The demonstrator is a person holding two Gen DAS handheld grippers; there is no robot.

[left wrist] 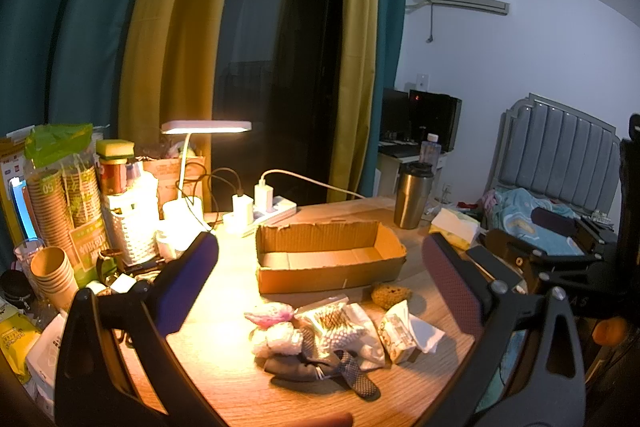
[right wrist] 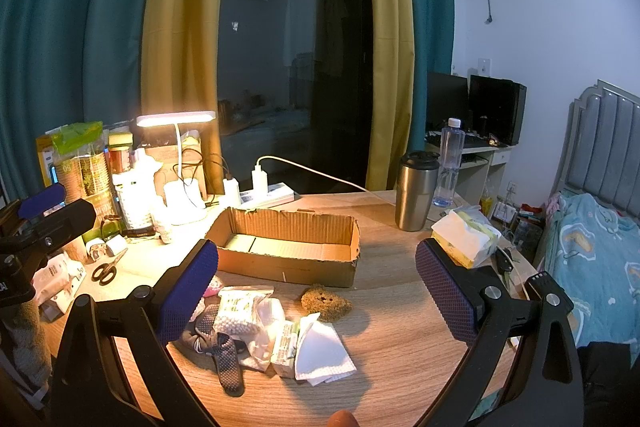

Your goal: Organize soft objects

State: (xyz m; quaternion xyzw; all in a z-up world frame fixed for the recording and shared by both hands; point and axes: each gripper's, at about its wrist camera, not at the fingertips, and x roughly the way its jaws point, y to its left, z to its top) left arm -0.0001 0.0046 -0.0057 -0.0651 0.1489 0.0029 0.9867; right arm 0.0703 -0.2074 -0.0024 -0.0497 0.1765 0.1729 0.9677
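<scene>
Sock (right wrist: 224,355) partly under bead bag (right wrist: 236,311), box (right wrist: 288,267) interior shadowed

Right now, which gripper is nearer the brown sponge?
Right, as far as the views show. The right gripper has the brown sponge about centred between its open jaws. The left gripper is centred over the pile, with the sponge right of centre.

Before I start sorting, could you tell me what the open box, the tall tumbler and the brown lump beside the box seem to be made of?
The open box looks like raw brown corrugated cardboard: fluted, torn top edges show. The tall tumbler appears to be brushed stainless steel with a dark, probably plastic, lid; its wall has a dull metallic sheen. The brown lump seems a coarse porous sponge or loofah, matte and pitted, though I can't tell which.
</scene>
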